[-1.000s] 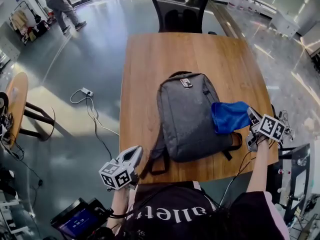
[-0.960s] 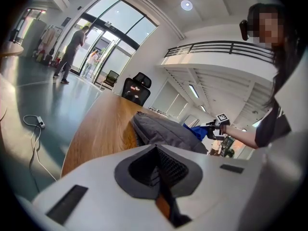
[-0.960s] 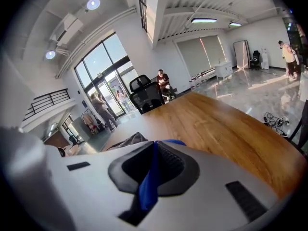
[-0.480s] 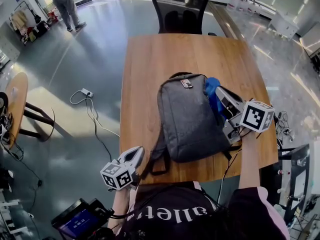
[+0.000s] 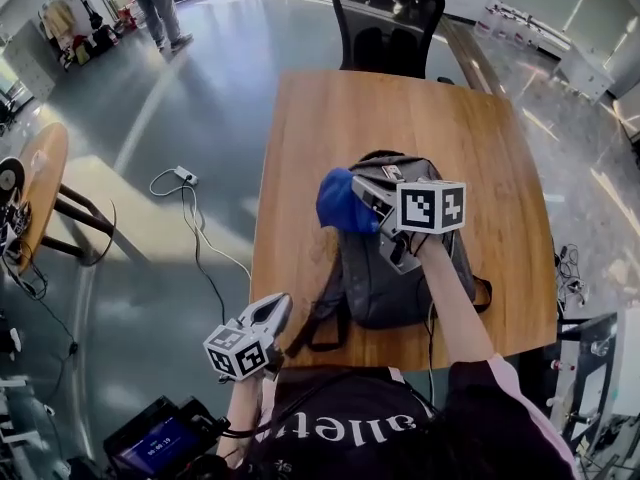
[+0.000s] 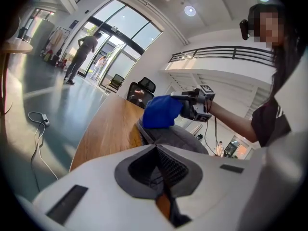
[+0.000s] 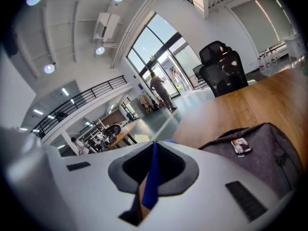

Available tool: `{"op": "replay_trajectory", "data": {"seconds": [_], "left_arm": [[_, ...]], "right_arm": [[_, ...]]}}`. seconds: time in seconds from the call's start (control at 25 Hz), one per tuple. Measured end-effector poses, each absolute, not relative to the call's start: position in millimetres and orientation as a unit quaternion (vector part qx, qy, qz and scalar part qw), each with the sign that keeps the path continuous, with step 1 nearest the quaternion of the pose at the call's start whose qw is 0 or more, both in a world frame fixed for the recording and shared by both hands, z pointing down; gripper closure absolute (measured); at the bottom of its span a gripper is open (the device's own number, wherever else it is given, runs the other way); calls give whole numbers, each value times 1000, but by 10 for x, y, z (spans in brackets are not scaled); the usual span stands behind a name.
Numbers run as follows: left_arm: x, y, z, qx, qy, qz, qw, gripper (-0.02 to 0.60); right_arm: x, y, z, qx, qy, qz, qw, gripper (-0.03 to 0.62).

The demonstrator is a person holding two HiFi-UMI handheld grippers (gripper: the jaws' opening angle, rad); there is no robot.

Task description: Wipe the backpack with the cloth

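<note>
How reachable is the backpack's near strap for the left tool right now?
Probably yes. The left tool, jaws shut, hangs at the table's near corner beside the strap, with nothing between them. The right tool, holding the cloth, is at the backpack's far end, out of the way.

I saw the bench (image 5: 330, 118) as smooth wood, warm brown with a faint sheen. The backpack (image 5: 380, 288) at mid-frame was grey woven fabric, matt. The cloth (image 5: 343, 200) looked soft, blue and matt. The shells of the right gripper (image 5: 372, 198) and the left gripper (image 5: 272, 308) were pale matt plastic. The floor (image 5: 200, 88) at upper left was glossy and threw back the light.
</note>
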State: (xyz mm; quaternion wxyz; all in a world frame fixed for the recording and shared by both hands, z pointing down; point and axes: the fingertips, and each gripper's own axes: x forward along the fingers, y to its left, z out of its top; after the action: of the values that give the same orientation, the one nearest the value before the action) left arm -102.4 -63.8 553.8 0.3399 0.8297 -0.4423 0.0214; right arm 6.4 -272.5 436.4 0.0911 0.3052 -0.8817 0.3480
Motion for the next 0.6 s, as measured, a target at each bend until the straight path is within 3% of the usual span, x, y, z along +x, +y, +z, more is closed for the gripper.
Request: {"op": "replay_trajectory", "data": {"seconds": [0.16,0.6], "left_arm": [[-1126,-573,5505,824,-451,18,342,581],[-1019,-632,5547,829,-439,23,346,581]], "right_arm": [[319,-2705,4627,334,-864,355,129,563],[2322,-2725,4550,491,-789,357,90,563]]}}
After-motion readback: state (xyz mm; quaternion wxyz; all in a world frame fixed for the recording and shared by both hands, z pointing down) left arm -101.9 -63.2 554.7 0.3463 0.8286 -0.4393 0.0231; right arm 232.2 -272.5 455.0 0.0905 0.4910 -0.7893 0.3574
